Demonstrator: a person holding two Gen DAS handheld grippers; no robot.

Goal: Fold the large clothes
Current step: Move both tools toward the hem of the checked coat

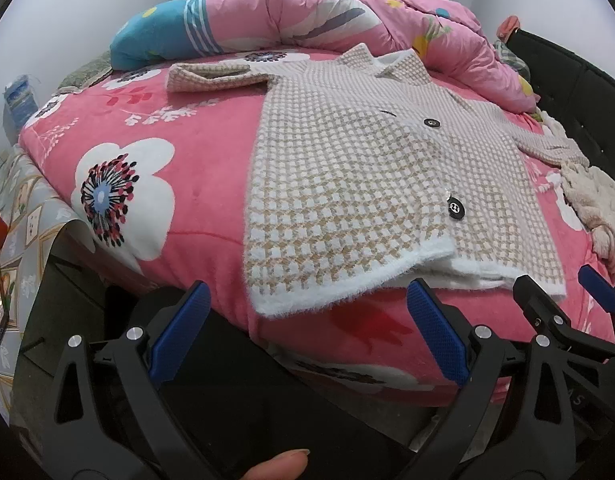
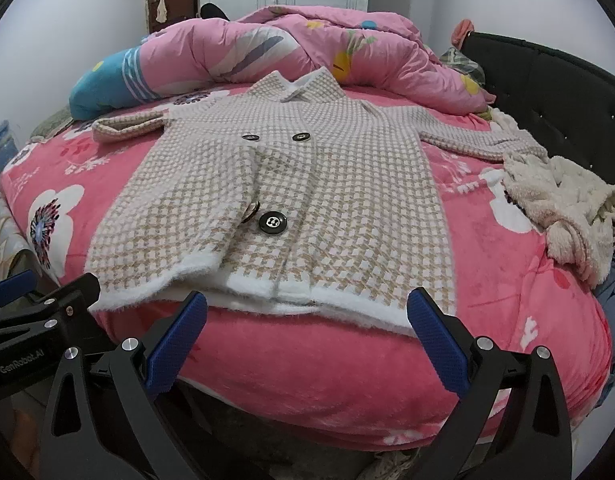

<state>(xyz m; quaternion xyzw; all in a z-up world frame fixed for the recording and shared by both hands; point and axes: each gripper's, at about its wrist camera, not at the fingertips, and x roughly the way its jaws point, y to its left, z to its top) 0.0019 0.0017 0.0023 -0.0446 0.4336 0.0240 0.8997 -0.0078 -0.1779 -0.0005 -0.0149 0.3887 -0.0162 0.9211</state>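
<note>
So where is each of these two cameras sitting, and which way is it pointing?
Left wrist: rides the left gripper, looking down its open fingers at the checked coat on the bed; a fingertip shows below, the right gripper at right.
Right wrist: rides the right gripper, facing the coat's hem; the left gripper shows at left.
Both share the coat, pink quilt and cream fleece garment.

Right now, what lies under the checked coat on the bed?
The checked coat lies flat on the pink floral blanket. Anything beneath its body is covered.
</note>
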